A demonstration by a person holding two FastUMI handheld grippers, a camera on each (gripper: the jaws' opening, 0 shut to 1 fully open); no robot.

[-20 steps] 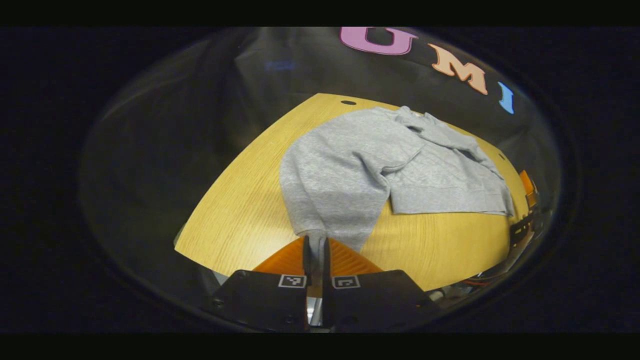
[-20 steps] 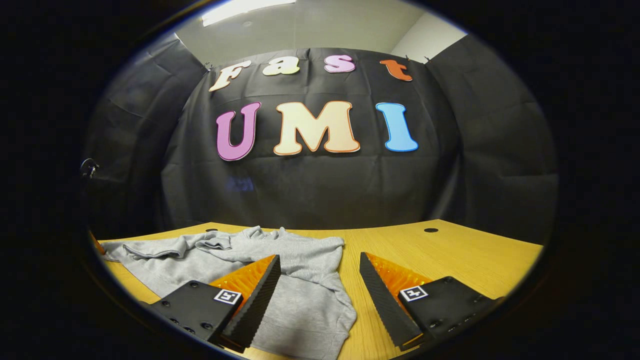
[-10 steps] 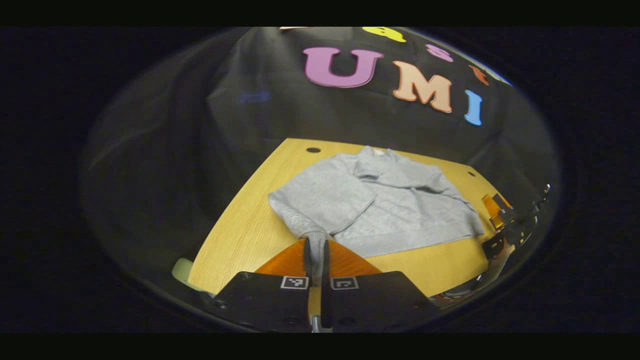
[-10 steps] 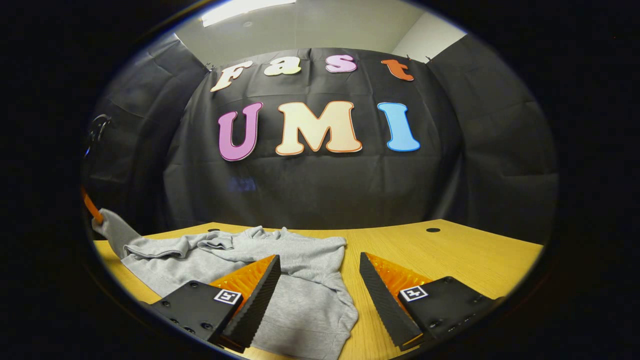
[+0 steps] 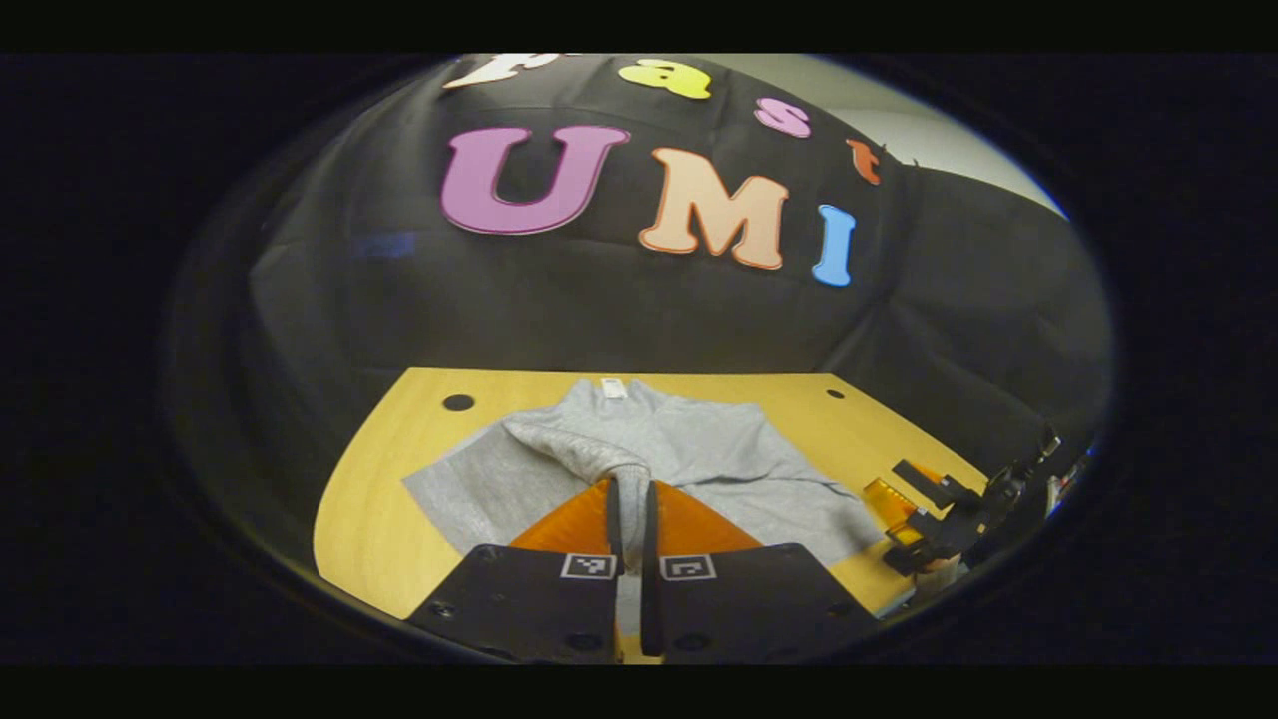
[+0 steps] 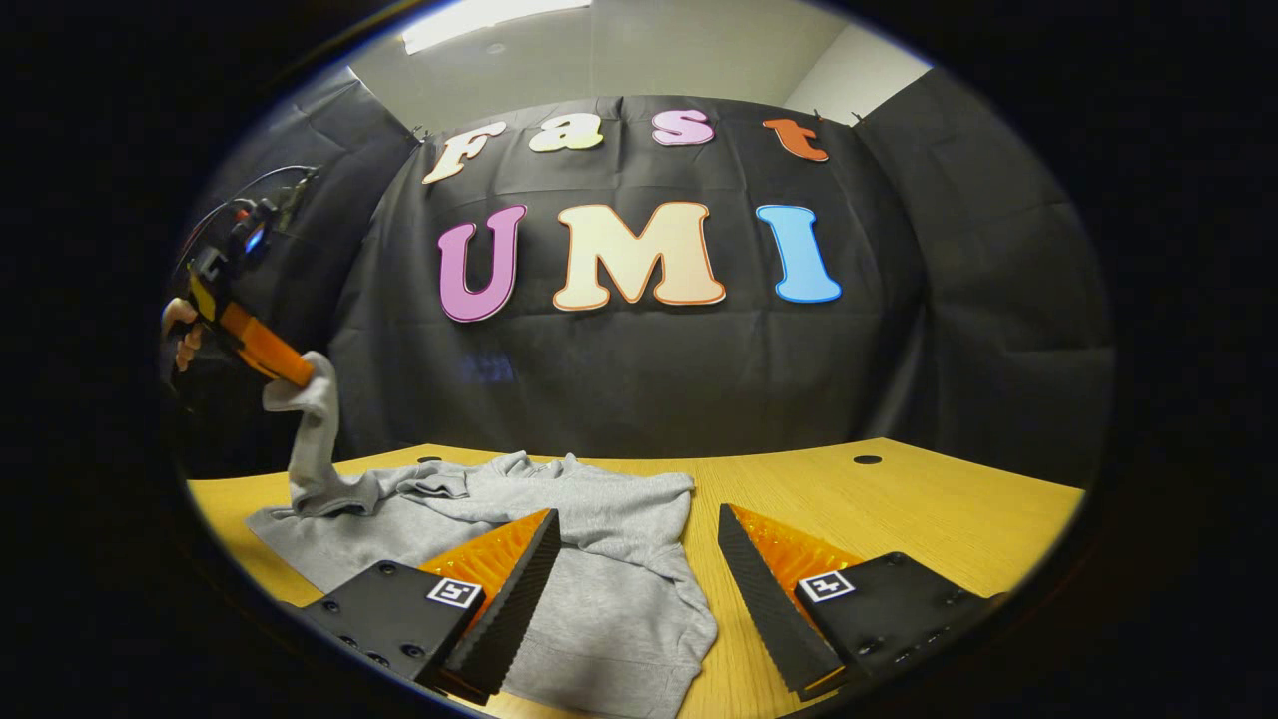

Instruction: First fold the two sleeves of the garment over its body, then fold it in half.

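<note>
- The garment (image 6: 599, 559) is spread on the bench (image 6: 899, 499), towards its left side in the right gripper view.
- One sleeve (image 6: 310, 439) is held up above the garment's left edge by the left claw (image 6: 300, 374).
- The right claw (image 6: 639, 569) is set above the garment's near right part.

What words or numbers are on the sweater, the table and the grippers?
Sweater: small white tag at the collar, too small to read.
Left gripper and right gripper: square black-and-white markers, patterns only, no words.
Table: none.
</note>
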